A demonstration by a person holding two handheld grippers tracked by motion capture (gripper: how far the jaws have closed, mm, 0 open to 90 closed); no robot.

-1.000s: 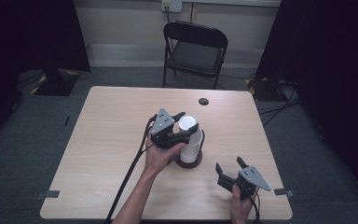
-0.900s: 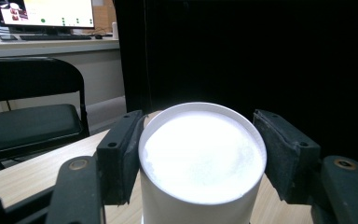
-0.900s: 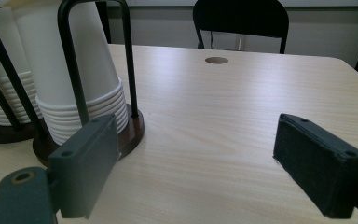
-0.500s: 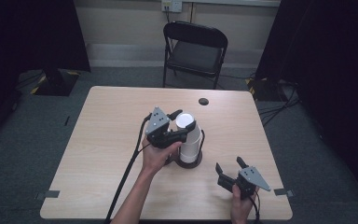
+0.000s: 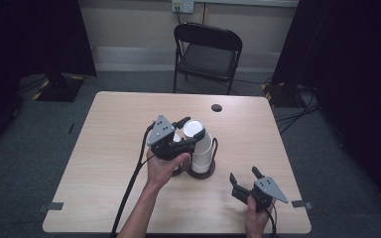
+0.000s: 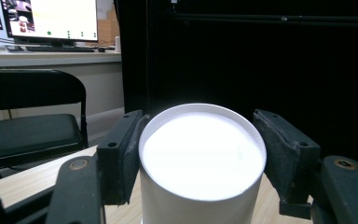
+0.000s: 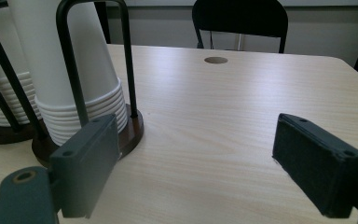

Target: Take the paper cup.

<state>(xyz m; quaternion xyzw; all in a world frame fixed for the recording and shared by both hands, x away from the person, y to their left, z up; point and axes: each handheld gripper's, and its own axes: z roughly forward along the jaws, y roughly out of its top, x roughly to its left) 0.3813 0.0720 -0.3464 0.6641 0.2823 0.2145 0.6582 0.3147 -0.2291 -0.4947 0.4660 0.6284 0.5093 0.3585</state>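
Left tongs (image 5: 188,133) pinch the top paper cup (image 6: 202,158) of a stack in its holder (image 5: 201,171) on the desk (image 5: 109,129); light, crushable, best gripped gently near the closed end. Right tongs (image 5: 243,182) spread, empty.

Place: it looked like a recording room in a lab or an office.
Curtains: black curtains (image 5: 39,34) hung at both sides and made the room dark.
Floor: grey carpet (image 5: 25,148) covered it, with cables (image 5: 297,111) near the right curtain.
Furniture: one plain wooden table (image 5: 114,129) stood in the middle, and a black folding chair (image 5: 207,54) behind it.
Wall: a power socket (image 5: 182,6) was on the pale wall.
Desk: a lit monitor (image 6: 51,18) and a keyboard (image 6: 51,48) stood on a side desk.
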